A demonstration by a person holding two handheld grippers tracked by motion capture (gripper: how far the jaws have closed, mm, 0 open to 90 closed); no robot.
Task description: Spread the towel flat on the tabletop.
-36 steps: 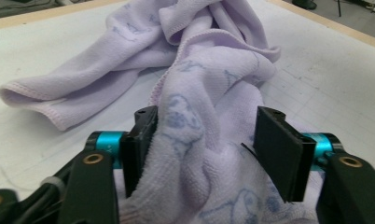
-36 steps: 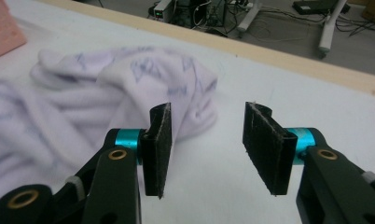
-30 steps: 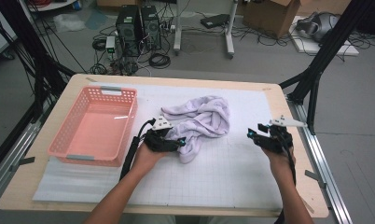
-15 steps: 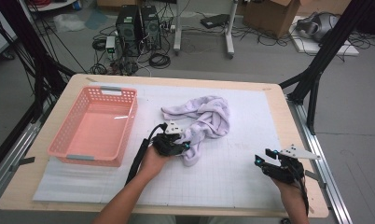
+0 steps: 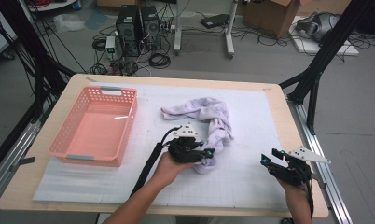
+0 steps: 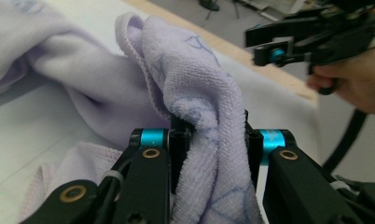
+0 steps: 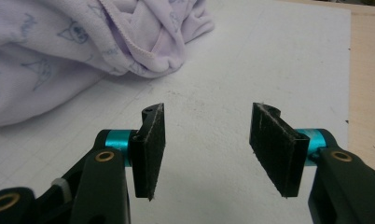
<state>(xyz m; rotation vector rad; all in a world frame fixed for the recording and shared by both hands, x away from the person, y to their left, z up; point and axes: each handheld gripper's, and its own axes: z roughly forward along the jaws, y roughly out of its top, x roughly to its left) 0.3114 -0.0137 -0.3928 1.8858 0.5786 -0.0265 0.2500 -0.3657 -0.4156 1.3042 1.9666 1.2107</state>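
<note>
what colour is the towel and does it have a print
Pale lilac towel with faint blue cartoon outlines; clearest in the right gripper view.

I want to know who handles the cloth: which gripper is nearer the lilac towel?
Left. The left gripper has its fingers shut on a fold of the lilac towel. The right gripper is open, apart from it, over the white mat.

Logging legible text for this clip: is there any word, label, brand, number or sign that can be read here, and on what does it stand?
None can be read.
Towel: faint blue line drawings, no letters.
Cardboard box on the floor: any marks too small and blurred.
Computer towers: no readable label.
Pink basket and gridded mat: no writing.
</note>
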